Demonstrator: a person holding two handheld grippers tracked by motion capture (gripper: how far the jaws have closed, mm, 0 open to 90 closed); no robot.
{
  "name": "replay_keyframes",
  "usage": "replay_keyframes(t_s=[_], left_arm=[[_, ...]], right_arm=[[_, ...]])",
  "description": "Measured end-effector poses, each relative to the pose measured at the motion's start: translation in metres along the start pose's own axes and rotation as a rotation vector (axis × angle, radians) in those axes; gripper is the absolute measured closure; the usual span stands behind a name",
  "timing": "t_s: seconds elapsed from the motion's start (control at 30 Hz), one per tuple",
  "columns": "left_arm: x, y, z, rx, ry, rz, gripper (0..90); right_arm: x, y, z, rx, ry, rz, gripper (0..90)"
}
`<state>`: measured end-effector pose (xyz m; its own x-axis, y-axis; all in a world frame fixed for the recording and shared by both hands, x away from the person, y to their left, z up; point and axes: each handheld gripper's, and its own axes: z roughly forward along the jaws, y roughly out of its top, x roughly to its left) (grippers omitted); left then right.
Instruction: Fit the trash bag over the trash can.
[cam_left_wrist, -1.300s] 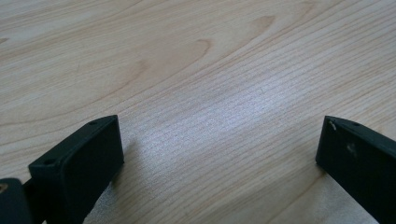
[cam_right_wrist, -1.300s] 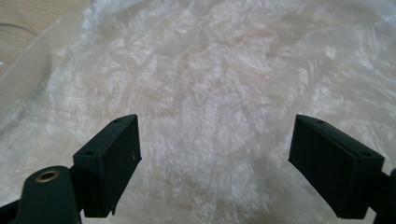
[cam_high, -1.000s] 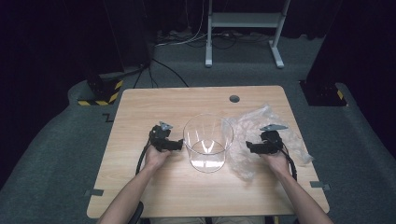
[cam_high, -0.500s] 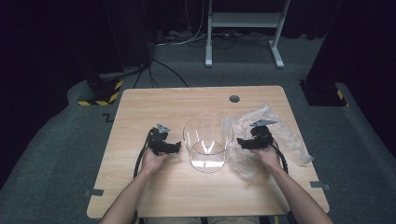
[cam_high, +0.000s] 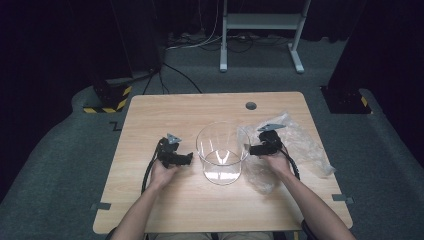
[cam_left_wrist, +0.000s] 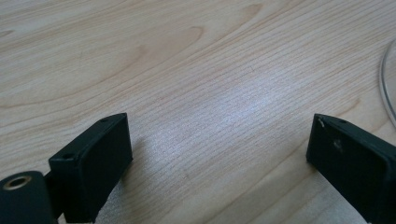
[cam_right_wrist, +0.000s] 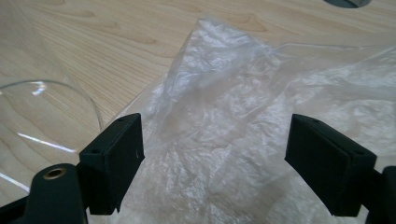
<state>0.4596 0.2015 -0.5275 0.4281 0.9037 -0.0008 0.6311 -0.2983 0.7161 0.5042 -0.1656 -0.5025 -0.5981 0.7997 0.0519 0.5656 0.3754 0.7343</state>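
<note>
The right gripper (cam_high: 248, 148) had crept leftward across the frame over the last second, leaving the middle of the clear plastic bag (cam_high: 300, 145) for that bag's left edge, right beside the clear round container (cam_high: 222, 152). To my eye that meant the person was lining up to take the bag by its near edge, probably to bring it to the container; nothing had been lifted yet. The left gripper (cam_high: 190, 158) had hardly stirred, and sat just left of the container at the centre of the frame.

In the right gripper view the right gripper (cam_right_wrist: 212, 158) had its jaws spread wide, one at lower left and one at lower right, with the crumpled bag (cam_right_wrist: 233, 140) rising between them. The film looked close to the jaws, though I could not tell whether either one touched it; it certainly was not pinched. The container's curved wall (cam_right_wrist: 51, 116) showed at the left of that view.

In the left gripper view the left gripper (cam_left_wrist: 219, 154) was equally wide apart and held nothing, hovering over bare wooden table (cam_left_wrist: 196, 70), with the container's rim (cam_left_wrist: 387, 79) at the far right edge.

The bag lay flat and rumpled on the right half of the table in the high view.
</note>
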Motion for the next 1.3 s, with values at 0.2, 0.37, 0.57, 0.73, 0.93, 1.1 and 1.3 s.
replay_keyframes(t_s=[0.2,0.37,0.57,0.73,0.93,1.1,1.3], left_arm=[[-0.001,-0.003,-0.003,0.001,0.008,-0.005,7.1],[-0.001,-0.008,-0.008,0.0,0.0,0.001,7.5],[0.0,-0.011,-0.012,-0.002,-0.006,0.007,7.6],[0.001,-0.015,-0.015,-0.003,-0.013,0.009,7.7],[0.001,-0.016,-0.016,-0.002,-0.011,0.01,7.8],[0.002,-0.017,-0.017,-0.004,-0.017,0.012,8.4],[0.003,-0.017,-0.018,-0.008,-0.019,0.018,9.6]], right_arm=[[0.004,0.006,0.011,0.024,0.02,-0.009,18.9],[0.008,0.007,0.02,0.038,0.008,-0.039,22.2],[0.008,0.008,0.032,0.057,-0.019,-0.064,30.8],[0.009,0.009,0.031,0.046,-0.027,-0.068,50.5],[0.012,0.009,0.03,0.038,-0.012,-0.098,74.7],[0.013,0.009,0.029,0.049,-0.001,-0.133,89.2],[0.007,0.012,0.022,0.036,0.027,-0.091,89.5]])
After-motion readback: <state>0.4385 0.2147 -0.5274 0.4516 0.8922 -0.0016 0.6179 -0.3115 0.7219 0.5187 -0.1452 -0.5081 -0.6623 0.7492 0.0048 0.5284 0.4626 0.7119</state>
